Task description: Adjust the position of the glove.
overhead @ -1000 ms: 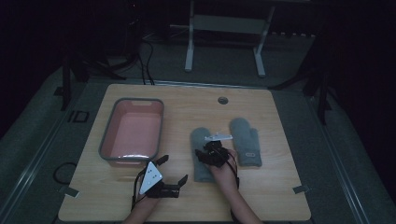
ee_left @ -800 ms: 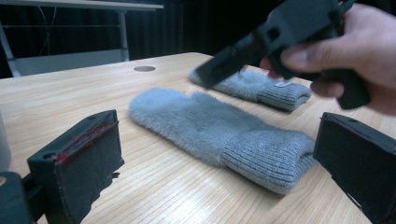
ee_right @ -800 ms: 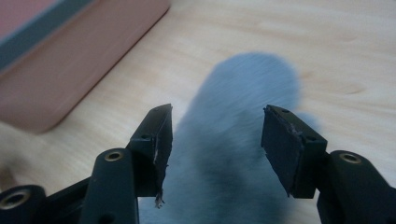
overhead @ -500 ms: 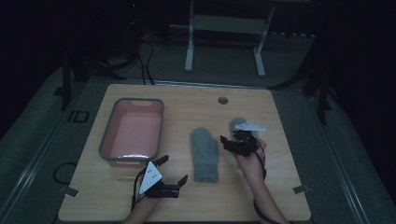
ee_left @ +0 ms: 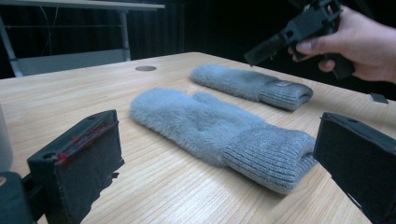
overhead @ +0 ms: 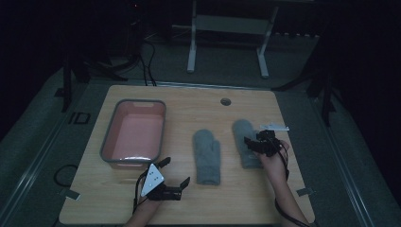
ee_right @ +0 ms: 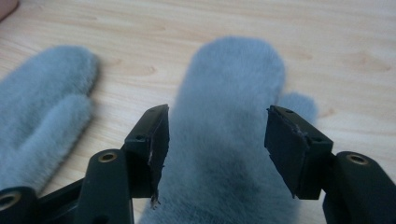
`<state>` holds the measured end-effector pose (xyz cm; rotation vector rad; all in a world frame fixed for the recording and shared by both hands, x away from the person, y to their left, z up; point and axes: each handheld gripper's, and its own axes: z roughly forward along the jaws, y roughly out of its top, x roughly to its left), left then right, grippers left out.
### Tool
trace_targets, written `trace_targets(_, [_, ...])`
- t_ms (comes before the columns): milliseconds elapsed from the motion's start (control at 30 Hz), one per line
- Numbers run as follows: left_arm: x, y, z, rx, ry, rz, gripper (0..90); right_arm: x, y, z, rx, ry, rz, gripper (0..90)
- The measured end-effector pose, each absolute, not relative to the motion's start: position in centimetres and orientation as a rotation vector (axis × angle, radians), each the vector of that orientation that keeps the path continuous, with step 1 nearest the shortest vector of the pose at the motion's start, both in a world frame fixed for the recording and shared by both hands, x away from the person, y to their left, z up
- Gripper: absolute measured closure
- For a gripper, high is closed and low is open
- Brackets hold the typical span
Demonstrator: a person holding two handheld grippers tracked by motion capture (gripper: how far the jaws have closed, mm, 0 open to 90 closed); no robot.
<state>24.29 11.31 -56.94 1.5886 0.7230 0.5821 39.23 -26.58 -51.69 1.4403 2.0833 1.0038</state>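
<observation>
Two fluffy grey mittens [overhead: 206, 156] [overhead: 243, 139] lie flat on the table (side by side, apart).

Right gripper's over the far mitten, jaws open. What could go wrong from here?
1. The right gripper hovers over the right fuzzy grey mitten; closing may pinch only fluff and slip.
2. The mitten's thumb lies outside the jaws and may drag.
3. Carrying it towards the pink grey-rimmed plastic tub could sweep the left grey mitten.
</observation>
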Motion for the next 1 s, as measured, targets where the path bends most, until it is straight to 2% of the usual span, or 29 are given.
trace_targets(200, [24.3,11.3,-56.9,1.587,0.726,0.581,1.2,39.5,-26.7,-53.7,1.47,2.096,0.937,37.5])
trace_targets(267, [24.3,11.3,-56.9,1.588,0.725,0.582,1.2,39.6,-26.4,-54.5,1.483,2.087,0.901,42.1])
trace_targets(333, [24.3,11.3,-56.9,1.588,0.725,0.582,1.2,39.5,-26.2,-54.8,1.476,2.08,0.894,47.8])
trace_targets(500, [24.3,11.3,-56.9,1.588,0.722,0.582,1.2,39.0,-25.5,-54.9,1.512,2.053,0.899,71.6])
trace_targets(600, [24.3,11.3,-56.9,1.588,0.725,0.582,1.2,38.7,-25.5,-54.5,1.561,2.021,0.914,80.4])
trace_targets(1000, [24.3,11.3,-56.9,1.587,0.727,0.582,1.2,36.4,-23.3,-51.1,1.632,1.913,0.986,81.8])
